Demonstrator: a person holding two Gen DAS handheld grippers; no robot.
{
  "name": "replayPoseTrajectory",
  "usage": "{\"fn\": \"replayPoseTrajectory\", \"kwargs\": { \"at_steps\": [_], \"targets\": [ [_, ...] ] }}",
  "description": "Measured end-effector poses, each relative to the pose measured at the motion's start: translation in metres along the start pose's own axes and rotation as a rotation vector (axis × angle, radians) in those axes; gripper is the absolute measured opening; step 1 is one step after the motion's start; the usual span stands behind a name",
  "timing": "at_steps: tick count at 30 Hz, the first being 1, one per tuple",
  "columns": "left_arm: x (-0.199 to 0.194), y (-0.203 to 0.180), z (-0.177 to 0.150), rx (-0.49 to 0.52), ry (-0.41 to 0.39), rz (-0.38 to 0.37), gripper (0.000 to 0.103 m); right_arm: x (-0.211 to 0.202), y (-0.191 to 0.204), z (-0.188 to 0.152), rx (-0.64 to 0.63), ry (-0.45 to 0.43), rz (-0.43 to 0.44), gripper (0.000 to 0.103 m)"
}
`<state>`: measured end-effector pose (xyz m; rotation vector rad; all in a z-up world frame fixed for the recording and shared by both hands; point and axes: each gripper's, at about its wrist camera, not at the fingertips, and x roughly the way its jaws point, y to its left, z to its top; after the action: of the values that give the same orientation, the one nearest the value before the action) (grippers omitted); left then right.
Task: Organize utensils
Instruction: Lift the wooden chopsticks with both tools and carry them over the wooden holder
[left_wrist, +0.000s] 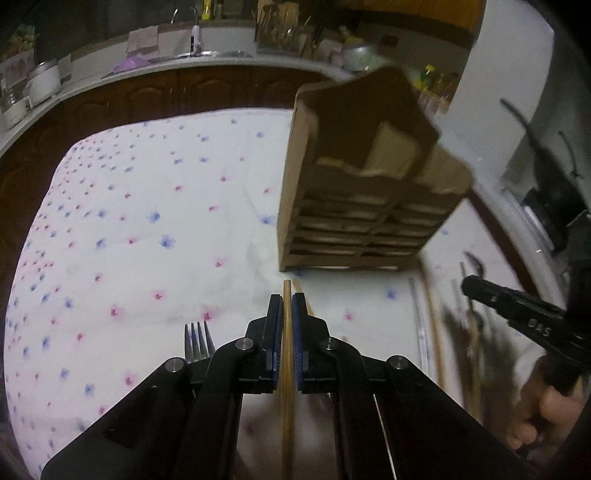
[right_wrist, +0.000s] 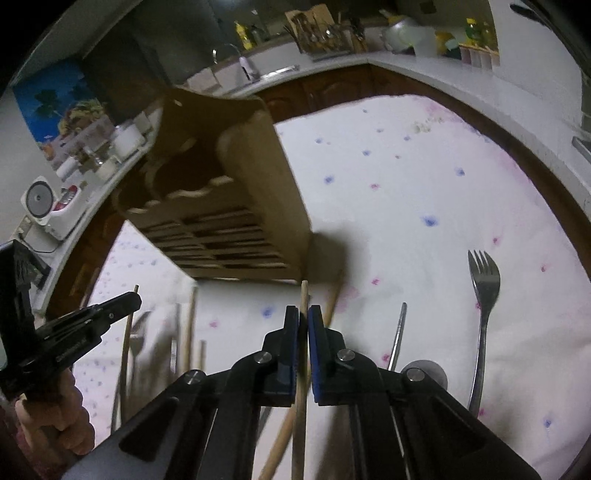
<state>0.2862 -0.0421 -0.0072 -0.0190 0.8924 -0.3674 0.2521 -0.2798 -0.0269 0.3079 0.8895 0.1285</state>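
Firmly, each claw (left_wrist: 287, 306) (right_wrist: 303, 317) pinches slim round wooden chopstick (left_wrist: 286, 369) (right_wrist: 301, 387).

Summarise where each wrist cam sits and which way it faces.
Left wrist: on the left gripper, facing across the floral cloth to the slatted box; it clamps a chopstick; right gripper and right hand at the right edge.
Right wrist: on the right gripper, box ahead-left; it clamps a second chopstick; left gripper and left hand at the left edge.
Shared: box, cloth, kitchen counter.
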Motion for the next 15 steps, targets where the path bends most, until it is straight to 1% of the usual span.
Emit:
{"fn": "replayPoseTrajectory", "kwargs": {
  "at_steps": [4,5,9,15],
  "targets": [
    [-0.031,0.001,0.001,-0.016,-0.052,-0.041,0.004,-0.022,0.013,0.000,-0.024,-0.034,0.018,0.005],
    [-0.039,-0.006,-0.001,-0.014,-0.063,-0.043,0.004,-0.028,0.015,0.001,-0.029,-0.045,0.022,0.005],
    [-0.073,-0.010,0.001,-0.009,-0.127,-0.076,0.004,-0.050,0.026,0.001,-0.046,-0.086,0.038,0.005],
    [-0.120,-0.018,0.003,0.018,-0.235,-0.092,0.004,-0.091,0.041,0.010,-0.078,-0.181,0.062,0.005]
  ]
}}
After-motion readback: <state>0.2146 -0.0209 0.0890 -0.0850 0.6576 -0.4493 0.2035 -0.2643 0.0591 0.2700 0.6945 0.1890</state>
